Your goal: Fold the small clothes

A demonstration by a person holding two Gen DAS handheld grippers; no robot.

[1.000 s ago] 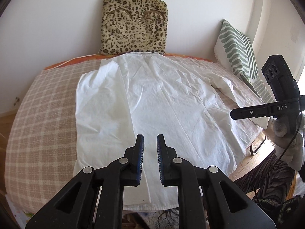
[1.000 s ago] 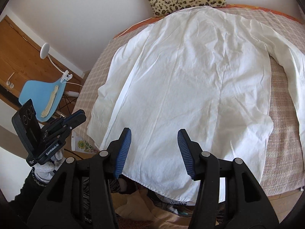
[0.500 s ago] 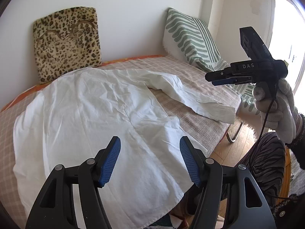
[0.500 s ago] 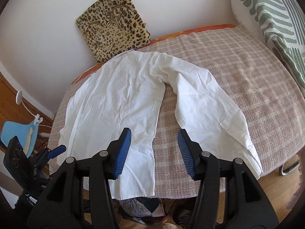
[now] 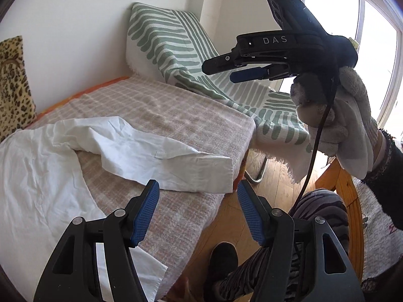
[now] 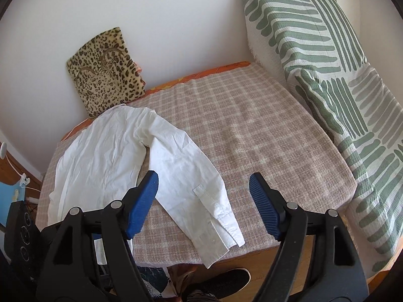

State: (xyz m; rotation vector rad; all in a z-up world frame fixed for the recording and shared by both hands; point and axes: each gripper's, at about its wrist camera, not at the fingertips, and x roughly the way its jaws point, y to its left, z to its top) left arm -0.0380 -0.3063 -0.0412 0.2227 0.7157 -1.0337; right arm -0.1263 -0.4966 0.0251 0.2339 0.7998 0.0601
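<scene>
Sleeve (image 6: 191,183) of the white shirt (image 6: 100,151) lies on the bed (image 6: 264,136), its length slanting toward the near edge, cuff (image 5: 211,173) just ahead of both empty tools: left tool (image 5: 197,216) open, right tool (image 6: 204,203) opening.

- The shirt (image 6: 105,151) lies flat on the bed (image 6: 252,130), on its left part in the right wrist view.
- Its sleeve (image 6: 191,183) runs from the shirt's body toward the bed's near edge; the cuff (image 6: 226,229) lies at that edge.
- The leopard cushion (image 6: 105,70) leans on the wall behind the shirt's collar.
- The striped throw (image 6: 322,58) drapes a chair just right of the bed.
- A foot (image 6: 221,284) stands on the floor before the bed.
</scene>
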